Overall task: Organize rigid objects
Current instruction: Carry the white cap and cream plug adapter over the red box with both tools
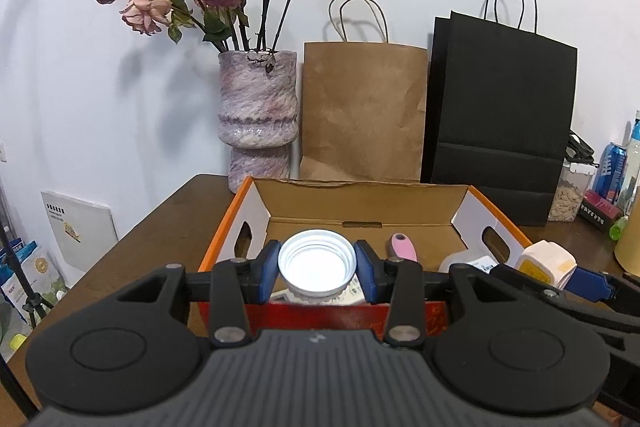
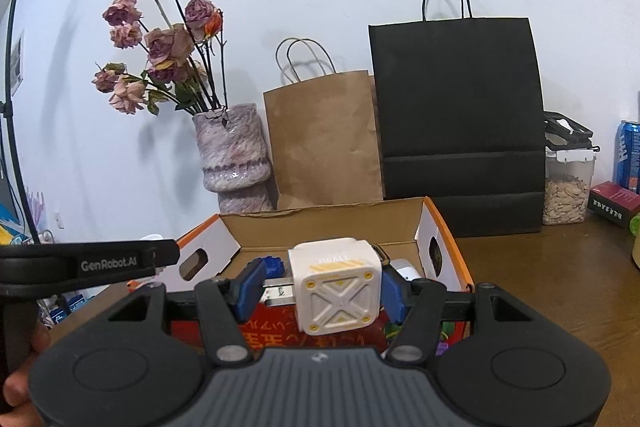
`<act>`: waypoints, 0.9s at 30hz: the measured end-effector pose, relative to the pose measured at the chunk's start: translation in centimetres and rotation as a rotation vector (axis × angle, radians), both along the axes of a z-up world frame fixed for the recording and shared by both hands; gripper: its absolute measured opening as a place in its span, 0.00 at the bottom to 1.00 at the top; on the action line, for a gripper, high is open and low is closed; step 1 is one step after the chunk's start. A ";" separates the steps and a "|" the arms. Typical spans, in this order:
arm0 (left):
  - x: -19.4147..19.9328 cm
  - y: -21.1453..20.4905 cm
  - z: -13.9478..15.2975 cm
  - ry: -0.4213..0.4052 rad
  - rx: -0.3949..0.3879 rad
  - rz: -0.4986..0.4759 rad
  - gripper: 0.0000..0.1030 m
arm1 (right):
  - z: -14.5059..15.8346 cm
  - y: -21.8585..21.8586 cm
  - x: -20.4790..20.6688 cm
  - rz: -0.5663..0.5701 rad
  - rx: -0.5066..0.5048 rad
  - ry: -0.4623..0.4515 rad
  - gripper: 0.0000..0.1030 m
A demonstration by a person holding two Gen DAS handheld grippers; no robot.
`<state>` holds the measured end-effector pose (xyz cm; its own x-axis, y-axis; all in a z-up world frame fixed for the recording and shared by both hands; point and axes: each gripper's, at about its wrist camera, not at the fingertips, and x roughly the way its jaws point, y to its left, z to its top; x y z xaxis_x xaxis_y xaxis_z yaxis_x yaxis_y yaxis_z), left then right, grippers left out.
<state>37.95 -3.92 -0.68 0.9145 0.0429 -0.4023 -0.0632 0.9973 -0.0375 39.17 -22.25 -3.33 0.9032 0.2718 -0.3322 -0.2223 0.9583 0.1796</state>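
My left gripper (image 1: pixel 316 261) is shut on a white bottle with a ribbed cap (image 1: pixel 316 263), its blue pads pressing both sides. It hovers at the near edge of an open cardboard box with an orange rim (image 1: pixel 224 227). A pink object (image 1: pixel 402 246) lies inside. My right gripper (image 2: pixel 322 287) holds a white cube with a raised X and yellow marks (image 2: pixel 336 291) over the same box (image 2: pixel 444 223). One pad touches the cube's right side, and a metal part fills the gap to the left pad. The cube (image 1: pixel 546 263) also shows at the right of the left wrist view.
Behind the box stand a mottled vase of dried roses (image 1: pixel 258 123), a brown paper bag (image 1: pixel 362 115) and a black paper bag (image 1: pixel 500 115). A clear tub of seeds (image 2: pixel 566 187), a blue can (image 2: pixel 628 155) and a dark red box (image 2: pixel 614 203) sit at the right. The brown table (image 1: pixel 160 227) ends at the left.
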 end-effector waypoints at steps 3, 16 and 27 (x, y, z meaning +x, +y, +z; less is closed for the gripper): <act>1.0 0.0 0.0 0.000 0.001 0.002 0.40 | -0.1 -0.1 1.1 -0.002 -0.003 0.000 0.57; 5.0 0.1 -0.8 0.025 0.017 0.008 0.40 | -0.7 0.0 5.3 -0.005 -0.012 0.012 0.57; 8.3 1.0 -1.4 0.046 0.024 0.023 0.40 | -1.3 0.9 8.7 0.000 -0.044 0.025 0.57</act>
<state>46.20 -2.97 -2.09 0.8937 0.0732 -0.4426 -0.0868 0.9962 -0.0106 47.89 -21.36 -4.60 0.8946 0.2559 -0.3663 -0.2179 0.9655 0.1424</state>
